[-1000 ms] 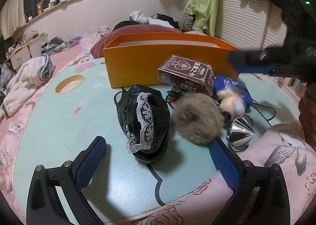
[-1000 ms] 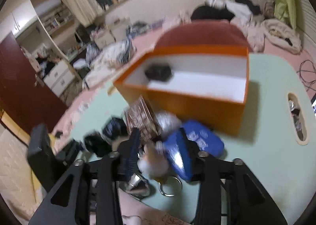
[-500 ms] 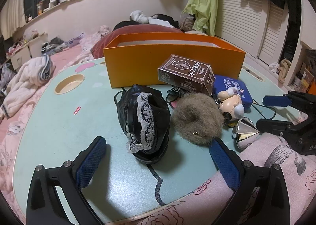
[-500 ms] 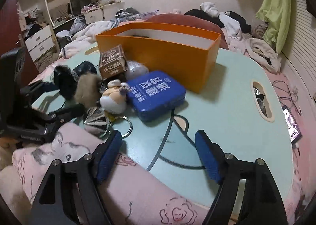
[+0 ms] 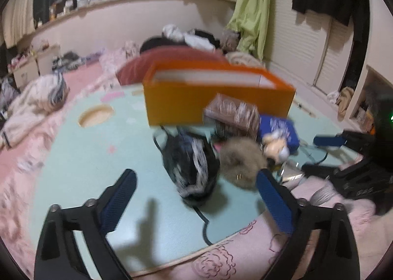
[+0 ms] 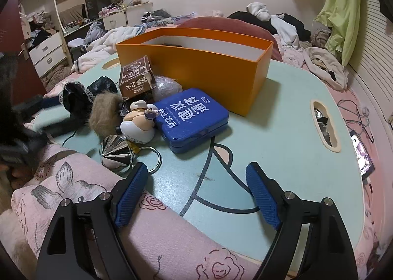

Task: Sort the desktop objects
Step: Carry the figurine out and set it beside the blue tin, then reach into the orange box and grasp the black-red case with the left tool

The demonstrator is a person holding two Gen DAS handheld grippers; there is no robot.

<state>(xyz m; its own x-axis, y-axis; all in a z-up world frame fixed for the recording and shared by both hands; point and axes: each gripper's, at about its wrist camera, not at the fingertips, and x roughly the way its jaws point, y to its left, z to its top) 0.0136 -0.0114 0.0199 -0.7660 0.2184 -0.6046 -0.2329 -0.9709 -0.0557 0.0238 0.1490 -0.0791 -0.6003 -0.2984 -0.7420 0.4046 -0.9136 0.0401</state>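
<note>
On the pale green table [image 6: 282, 132] an orange box [image 6: 208, 68] [image 5: 216, 103] stands open at the back. In front of it lie a brown card box [image 6: 135, 78], a blue tin [image 6: 194, 117], a small figurine [image 6: 137, 125], a silver cone [image 6: 115, 154], a fur pom [image 5: 240, 162] and a black lace pouch [image 5: 191, 164]. My left gripper [image 5: 195, 174] hangs near the pouch and pom, its jaws closing with nothing between them. My right gripper [image 6: 196, 168] is low at the front edge, jaws opening, empty, short of the tin.
A pink flowered quilt [image 6: 73, 181] covers the table's front edge. The table has a round hole [image 5: 95, 115] at the left and a slot [image 6: 324, 127] at the right. A phone [image 6: 363, 157] and cables lie at the far right. Clothes are piled behind.
The right gripper let go of the figurine, which now lies by the tin, and sank to the front edge with wider jaws. The left gripper rose and its jaws narrowed slightly.
</note>
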